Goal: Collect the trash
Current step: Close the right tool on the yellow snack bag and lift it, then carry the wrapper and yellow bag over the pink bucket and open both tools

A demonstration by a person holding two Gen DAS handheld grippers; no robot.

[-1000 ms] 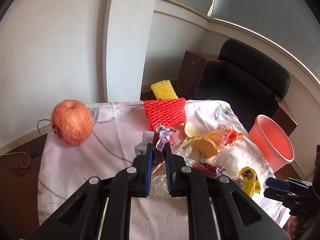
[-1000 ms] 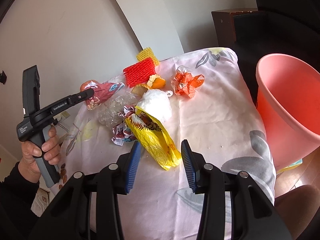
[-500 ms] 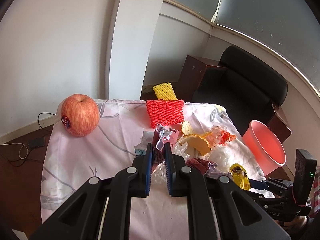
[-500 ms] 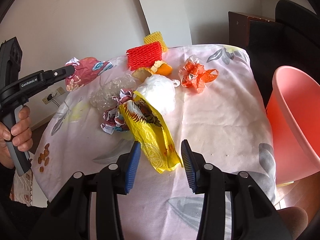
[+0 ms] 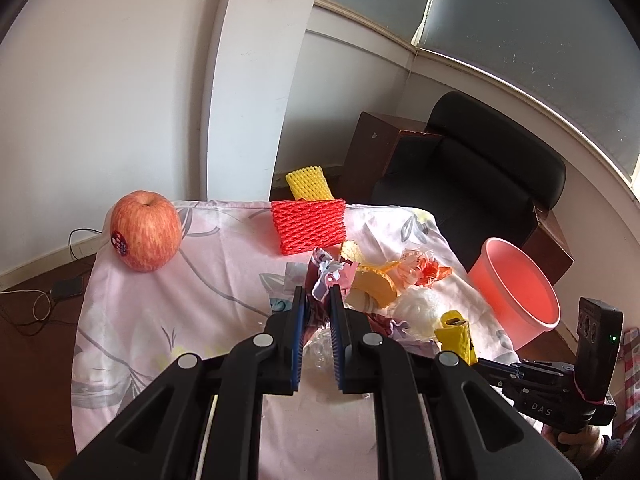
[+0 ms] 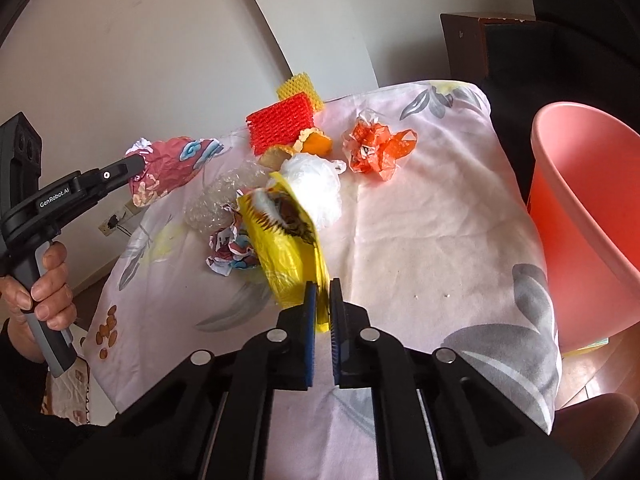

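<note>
My left gripper (image 5: pixel 318 300) is shut on a crumpled red wrapper (image 5: pixel 326 276) and holds it above the table; the wrapper also shows in the right wrist view (image 6: pixel 172 164). My right gripper (image 6: pixel 323 294) is shut on a yellow snack bag (image 6: pixel 286 236), lifted at one end off the cloth; the bag also shows in the left wrist view (image 5: pixel 454 330). A pink bin (image 6: pixel 588 200) stands off the table's right edge. On the cloth lie an orange wrapper (image 6: pixel 374 146), a white plastic wad (image 6: pixel 316 178), clear plastic (image 6: pixel 220 200), a small crumpled wrapper (image 6: pixel 228 250) and orange peel (image 6: pixel 316 142).
A red foam net (image 5: pixel 308 224) and a yellow foam net (image 5: pixel 308 182) lie at the table's far edge. An apple (image 5: pixel 144 236) sits at the far left. A black chair (image 5: pixel 480 168) and a brown cabinet (image 5: pixel 376 148) stand behind. The cloth (image 6: pixel 420 240) hangs over the edges.
My right gripper has closed on the yellow snack bag and raised its end. My left gripper has risen and drawn back with the red wrapper.
</note>
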